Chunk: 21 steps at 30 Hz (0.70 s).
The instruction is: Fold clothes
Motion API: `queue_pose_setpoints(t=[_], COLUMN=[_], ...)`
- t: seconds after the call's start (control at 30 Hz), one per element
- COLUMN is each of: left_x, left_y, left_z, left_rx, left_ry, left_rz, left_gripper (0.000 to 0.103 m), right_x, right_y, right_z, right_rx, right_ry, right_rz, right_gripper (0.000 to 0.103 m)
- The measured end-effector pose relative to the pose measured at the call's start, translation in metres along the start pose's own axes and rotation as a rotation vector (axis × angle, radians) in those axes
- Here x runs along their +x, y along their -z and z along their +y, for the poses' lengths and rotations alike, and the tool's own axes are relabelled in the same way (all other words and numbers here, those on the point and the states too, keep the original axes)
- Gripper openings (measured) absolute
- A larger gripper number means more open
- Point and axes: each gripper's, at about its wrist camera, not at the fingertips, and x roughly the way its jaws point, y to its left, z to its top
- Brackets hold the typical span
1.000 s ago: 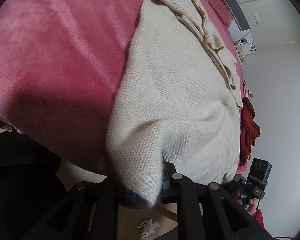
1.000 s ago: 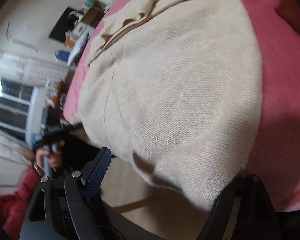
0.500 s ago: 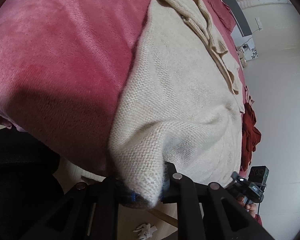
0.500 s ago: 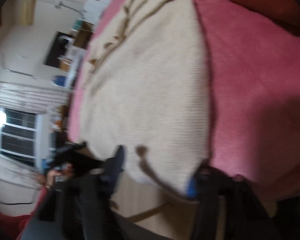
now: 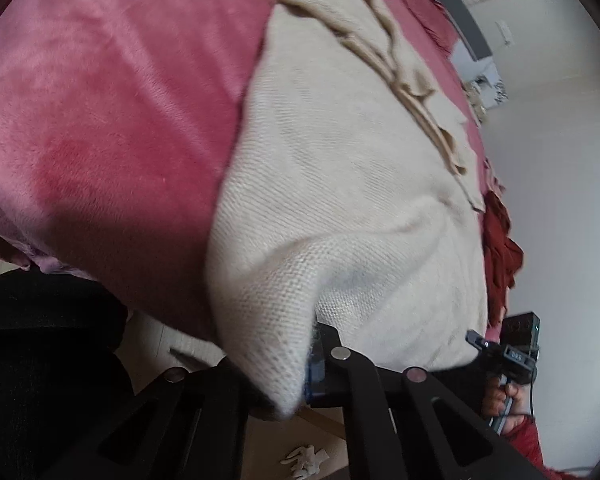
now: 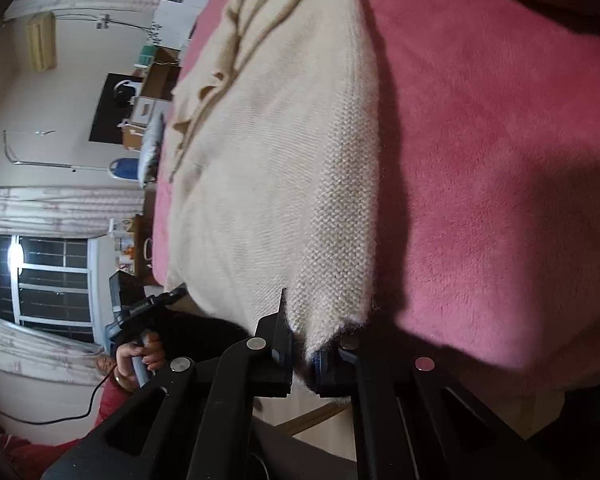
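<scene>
A cream knitted sweater (image 5: 340,184) lies spread on a pink plush bed cover (image 5: 112,120), its sleeves folded at the far end. My left gripper (image 5: 288,376) is shut on the sweater's near hem corner at the bed's edge. In the right wrist view the same sweater (image 6: 276,152) lies on the pink cover (image 6: 492,168). My right gripper (image 6: 304,356) is shut on the other near hem corner, with the knit pinched between the jaws. Each gripper also shows in the other's view: the right one (image 5: 508,356) and the left one (image 6: 140,312).
A dark red garment (image 5: 500,252) hangs off the bed's right side. Wooden floor (image 5: 332,440) lies below the bed edge, with a small white scrap (image 5: 304,460) on it. A window (image 6: 40,280), curtains and a cluttered desk (image 6: 140,92) stand to the left beyond the bed.
My right gripper was open beside the hem a second ago; it has closed on the hem corner. My left gripper has kept its hold and shifted slightly.
</scene>
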Motion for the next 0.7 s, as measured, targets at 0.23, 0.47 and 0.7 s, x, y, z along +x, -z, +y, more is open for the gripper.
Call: queue_pose_setpoints(t=[0.23,0.47,0.7], left_x=[-0.037,-0.061,-0.008], left_y=[-0.015,-0.100,-0.216], left_z=[-0.014,-0.047,-0.030], left_rx=[0.028,0.045,-0.191], left_ry=[0.222,0.392,0.396], left_rz=[-0.058,-0.126,-0.132], left_gripper=[0.003,0.004,0.004], right_x=[-0.016,-0.032,-0.015], right_y=[-0.044,-0.092,-0.206], right_z=[0.028,0.057,0.030], right_rx=[0.001,0.007,0.207], right_ry=[-0.146,-0.302,-0.284], right_rz=[-0.052,-0.110,-0.224], right_gripper=[0.007,0.007,0.007])
